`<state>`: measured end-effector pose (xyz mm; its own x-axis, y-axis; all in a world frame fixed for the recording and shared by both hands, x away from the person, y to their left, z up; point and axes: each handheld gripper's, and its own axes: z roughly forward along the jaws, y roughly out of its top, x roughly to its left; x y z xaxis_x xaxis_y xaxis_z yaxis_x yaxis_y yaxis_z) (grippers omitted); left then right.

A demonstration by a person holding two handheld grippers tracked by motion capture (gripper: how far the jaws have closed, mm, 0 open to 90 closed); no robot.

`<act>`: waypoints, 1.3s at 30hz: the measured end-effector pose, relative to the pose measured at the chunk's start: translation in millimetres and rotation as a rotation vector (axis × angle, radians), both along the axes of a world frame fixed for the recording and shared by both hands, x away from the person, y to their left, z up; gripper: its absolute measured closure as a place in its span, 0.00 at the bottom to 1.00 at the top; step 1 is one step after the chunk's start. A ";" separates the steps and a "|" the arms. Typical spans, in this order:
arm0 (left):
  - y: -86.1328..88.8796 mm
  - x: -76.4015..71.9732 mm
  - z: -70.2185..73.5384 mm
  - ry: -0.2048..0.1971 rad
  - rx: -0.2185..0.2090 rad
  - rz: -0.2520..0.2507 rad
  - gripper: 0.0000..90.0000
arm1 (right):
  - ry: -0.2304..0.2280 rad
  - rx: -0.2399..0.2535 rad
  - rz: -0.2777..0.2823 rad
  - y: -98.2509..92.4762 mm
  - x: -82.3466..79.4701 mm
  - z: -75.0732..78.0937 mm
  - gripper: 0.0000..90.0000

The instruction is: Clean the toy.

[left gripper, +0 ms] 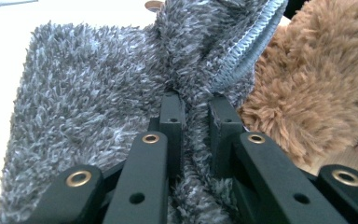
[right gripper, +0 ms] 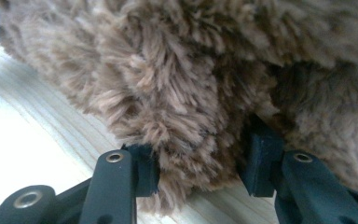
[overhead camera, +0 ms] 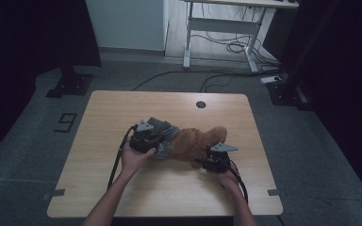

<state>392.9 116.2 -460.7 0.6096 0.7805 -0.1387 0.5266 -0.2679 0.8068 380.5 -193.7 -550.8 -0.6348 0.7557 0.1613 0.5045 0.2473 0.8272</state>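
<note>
One brown plush toy (overhead camera: 199, 143) lies at the centre of the frame in the high view, on the worktop (overhead camera: 122, 113). One grey fuzzy garment (overhead camera: 166, 132) sits against its left end, touching it. In the left gripper view the garment (left gripper: 88, 93) covers the left and centre of the frame, its ribbed hem running to the upper right, and the plush (left gripper: 317, 79) is at the right, pressed against it.

Left gripper (overhead camera: 147, 141): I have it clenched on a fold of the grey garment; in its own view (left gripper: 196, 109) the two jaws stand close together with fabric bunched between them.

Right gripper (overhead camera: 215, 160): lower right of the plush in the high view. In its own view (right gripper: 200, 163) a lobe of brown fur (right gripper: 182, 93) hangs between the two jaws, low over the wood. The jaws stand apart either side of it. Whether the pads actually press the fur, I cannot tell.

Count: one plush, one garment, two grippers, one worktop with one round hole (overhead camera: 201, 104) near its far edge.
</note>
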 end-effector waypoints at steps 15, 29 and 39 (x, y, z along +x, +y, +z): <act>11.2 -37.9 -19.2 -0.048 -0.012 -0.024 0.87 | 0.043 0.012 0.035 -20.5 -21.8 11.5 0.41; 8.6 -55.9 -26.0 -0.021 0.001 -0.075 0.88 | -0.052 0.141 0.048 -42.4 -41.8 51.3 0.49; 2.5 -43.2 -29.7 -0.041 0.043 -0.062 0.88 | 0.013 0.050 0.044 -24.1 -28.5 23.3 0.61</act>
<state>349.7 118.7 -490.4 0.6613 0.7459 -0.0798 0.4745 -0.3335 0.8146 351.9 -217.7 -527.5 -0.6646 0.7181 0.2066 0.5049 0.2278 0.8326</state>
